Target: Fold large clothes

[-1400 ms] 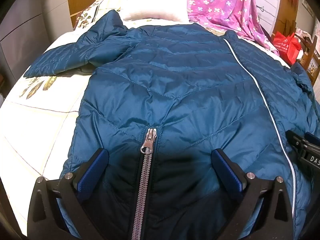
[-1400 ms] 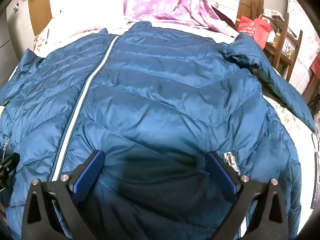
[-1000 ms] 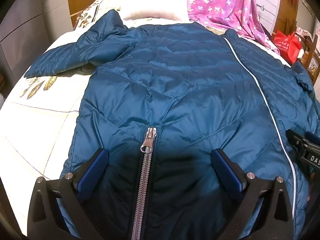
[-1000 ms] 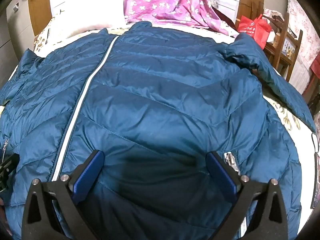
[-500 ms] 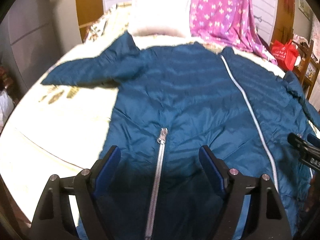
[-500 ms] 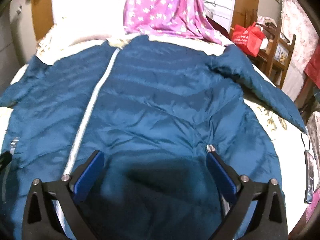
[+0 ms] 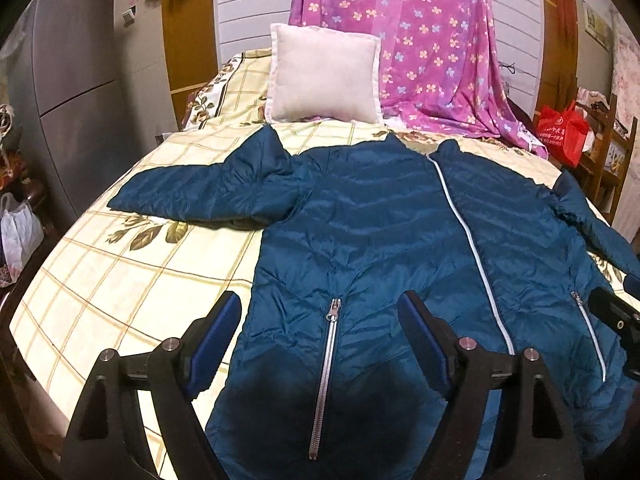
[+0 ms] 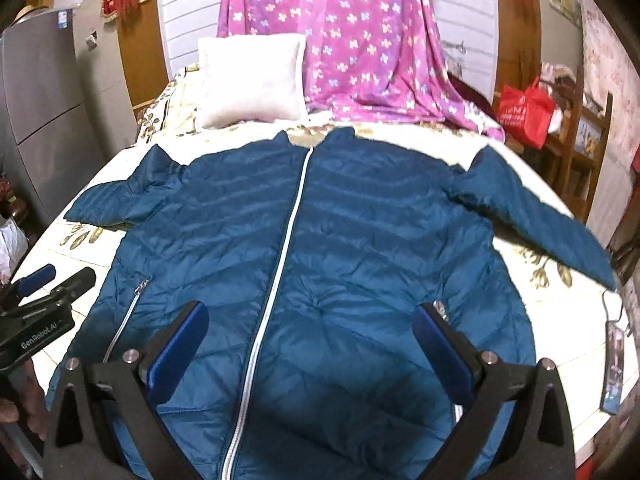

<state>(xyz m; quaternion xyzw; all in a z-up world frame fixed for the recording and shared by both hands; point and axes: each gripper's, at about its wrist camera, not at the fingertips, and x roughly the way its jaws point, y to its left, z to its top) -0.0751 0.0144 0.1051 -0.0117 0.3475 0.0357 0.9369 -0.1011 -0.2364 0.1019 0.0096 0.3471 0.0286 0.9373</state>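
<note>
The blue puffer jacket [image 8: 320, 240] lies flat and front-up across the bed [image 7: 120, 280], zipped shut along its white centre zip [image 8: 288, 240], collar toward the headboard end. Both sleeves stretch out sideways from the jacket body, one over the checked sheet on the near-left, the other [image 8: 540, 220] running toward the bed's right edge.

The left tool [image 7: 320, 320] hangs over the jacket's hem corner with its blue pads spread wide, a pocket zip [image 7: 326, 360] showing between them, pinching nothing. The right tool [image 8: 312, 336] is spread just as wide above the lower middle of the jacket, the centre zip running up between its pads, nothing gripped.

Beyond the jacket's collar a pale cushion [image 7: 324, 80] leans upright, and beside it a purple flowered blanket [image 8: 360, 40] drapes down onto the bed. A red bag [image 8: 524, 112] sits on wooden furniture off to the jacket's right. Near the right sleeve's cuff, at the bed edge, lies a small flat tag on a ring [image 8: 614, 364], possibly a keychain; the view is too warped to be sure. A grey fridge [image 7: 68, 100] stands left of the jacket, with a white plastic bag [image 7: 18, 232] at its foot.
</note>
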